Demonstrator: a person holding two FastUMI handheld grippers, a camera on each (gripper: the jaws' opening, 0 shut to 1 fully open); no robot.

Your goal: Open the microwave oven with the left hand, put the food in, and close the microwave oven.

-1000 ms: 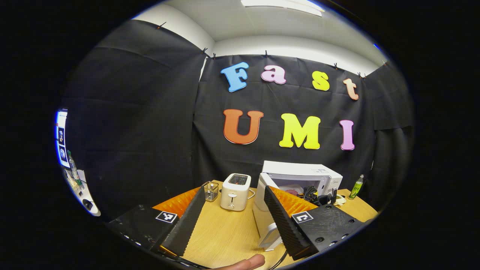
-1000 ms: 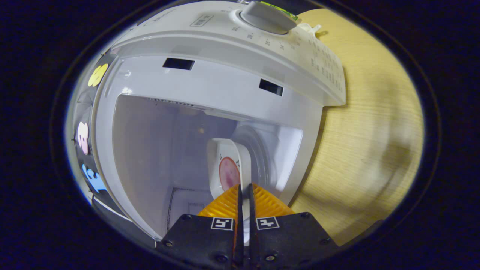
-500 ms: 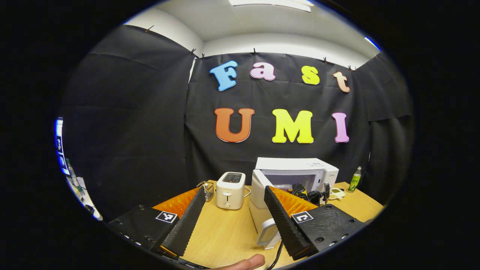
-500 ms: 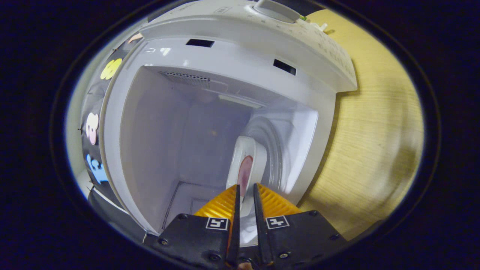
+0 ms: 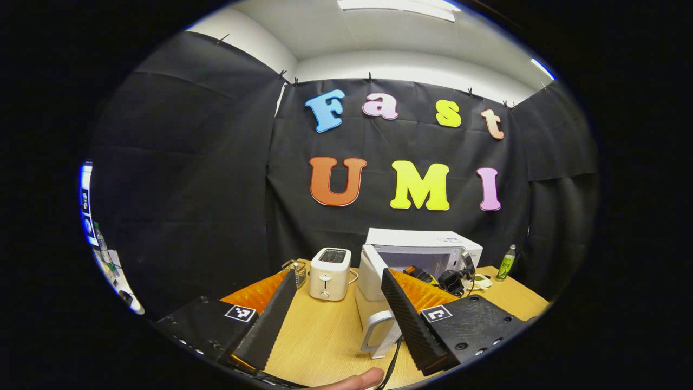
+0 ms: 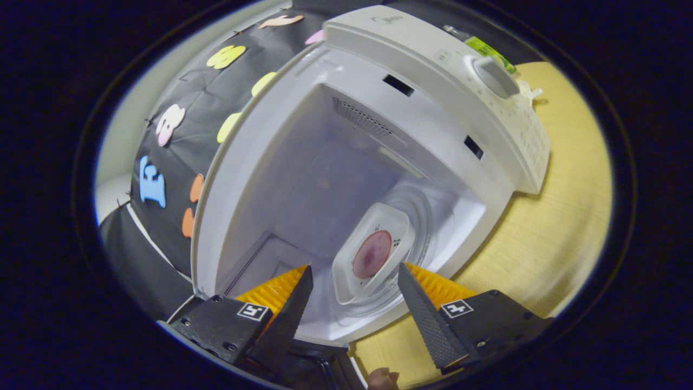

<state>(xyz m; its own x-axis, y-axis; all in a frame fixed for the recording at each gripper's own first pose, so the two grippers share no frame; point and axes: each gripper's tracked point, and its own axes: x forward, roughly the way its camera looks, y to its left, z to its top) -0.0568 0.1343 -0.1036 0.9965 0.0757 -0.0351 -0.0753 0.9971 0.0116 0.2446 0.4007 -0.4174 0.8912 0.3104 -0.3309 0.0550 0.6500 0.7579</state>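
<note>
With its door (image 5: 373, 303) swung wide, the microwave oven (image 6: 433, 92) holds the food tray (image 6: 371, 260) on its glass turntable (image 6: 427, 216). Tray: white, shallow, rounded corners, a reddish round patch at its middle. Right gripper (image 6: 352, 303) spread wide, fingers either side of the tray's near end, clear of it. Left gripper (image 5: 338, 309) also wide apart, empty, above the wooden table (image 5: 325, 341); toaster (image 5: 329, 273) beside the oven.

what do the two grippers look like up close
Left gripper and right gripper match: black bodies with small screws, each carrying two square black-and-white markers, and wedge-shaped jaws, ribbed orange outside and finely ridged black inside.
</note>
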